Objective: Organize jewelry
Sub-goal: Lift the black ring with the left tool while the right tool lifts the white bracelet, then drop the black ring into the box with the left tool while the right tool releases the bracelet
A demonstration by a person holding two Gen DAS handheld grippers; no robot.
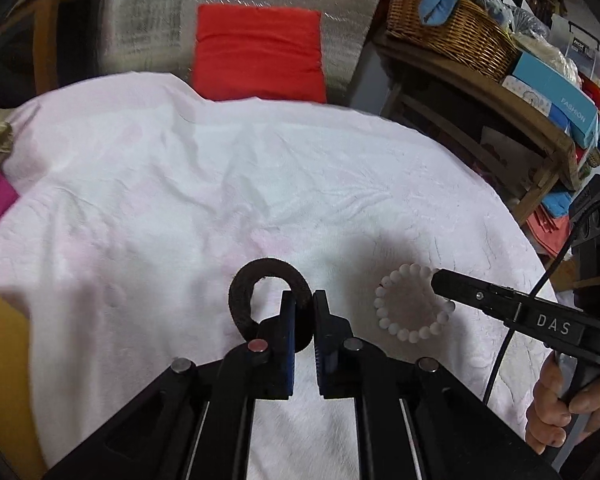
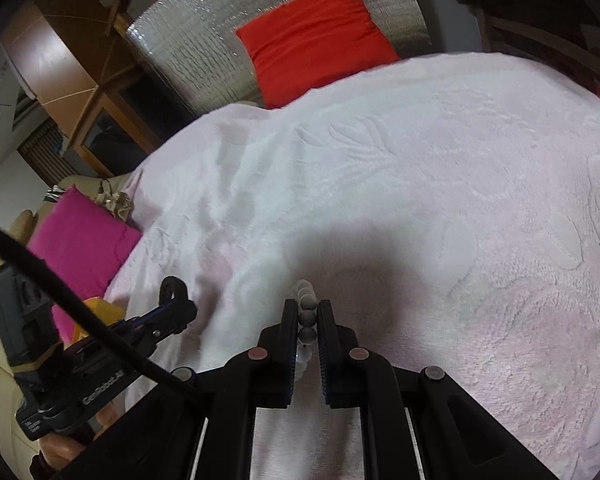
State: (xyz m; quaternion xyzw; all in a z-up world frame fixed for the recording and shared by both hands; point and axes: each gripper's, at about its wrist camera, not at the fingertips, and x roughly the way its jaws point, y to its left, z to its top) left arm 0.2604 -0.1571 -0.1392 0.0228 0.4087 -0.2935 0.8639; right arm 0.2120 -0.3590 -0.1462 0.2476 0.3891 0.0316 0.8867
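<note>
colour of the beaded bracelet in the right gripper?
White beaded bracelet, clearest in the left wrist view.

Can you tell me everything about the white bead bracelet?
The white bead bracelet is a ring of small round beads, matte and milky white, strung close together. The right gripper is shut on one side of it, so several beads sit in a row between the two fingers. In the left wrist view the loop hangs open and round, facing the camera, in front of the pale pink blanket. Whether its lower beads touch the blanket cannot be told. A dark ring bracelet is beside it, apart.
</note>
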